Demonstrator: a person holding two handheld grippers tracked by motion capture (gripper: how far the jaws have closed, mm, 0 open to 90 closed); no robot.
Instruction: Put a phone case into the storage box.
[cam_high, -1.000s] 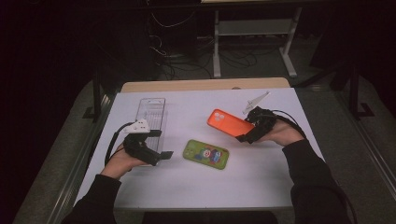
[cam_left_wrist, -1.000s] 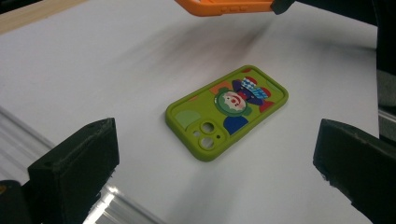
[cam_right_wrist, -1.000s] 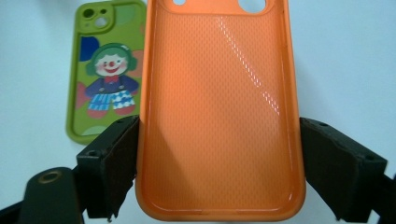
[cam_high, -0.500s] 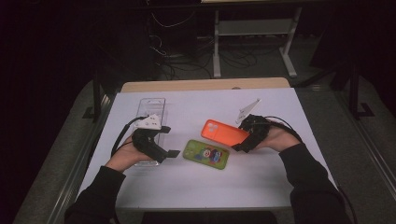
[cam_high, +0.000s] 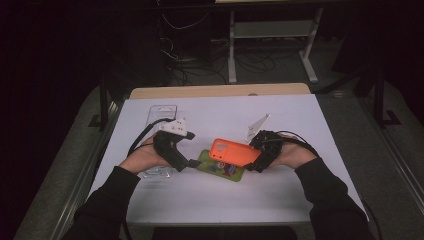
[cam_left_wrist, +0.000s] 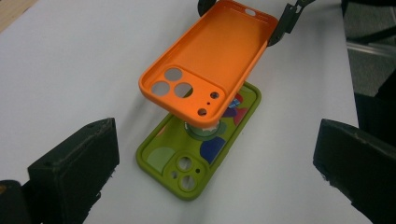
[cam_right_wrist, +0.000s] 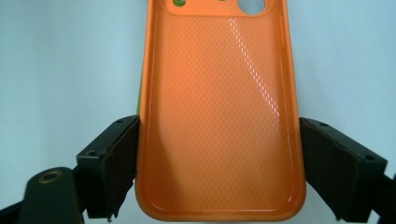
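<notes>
An orange phone case (cam_high: 232, 151) is held in the air, hollow side up, by my right gripper (cam_high: 253, 158), whose jaws press on its two long sides (cam_right_wrist: 219, 140). It hovers tilted over a green phone case (cam_left_wrist: 196, 154) that lies flat on the white table, camera holes towards my left gripper. In the high view the green case (cam_high: 223, 170) peeks out beneath the orange one. My left gripper (cam_high: 192, 150) stands open just left of both cases, its jaws spread wide with nothing between them (cam_left_wrist: 215, 161).
A clear plastic case (cam_high: 162, 113) lies on the white table sheet (cam_high: 300, 120) at the left, partly under the left hand. A wooden table edge (cam_high: 220, 91) runs along the back, with dark floor, cables and a metal stand behind.
My right gripper has carried the orange case left and nearer, from beside the green case to above it. My left gripper has moved right, up to the green case.
</notes>
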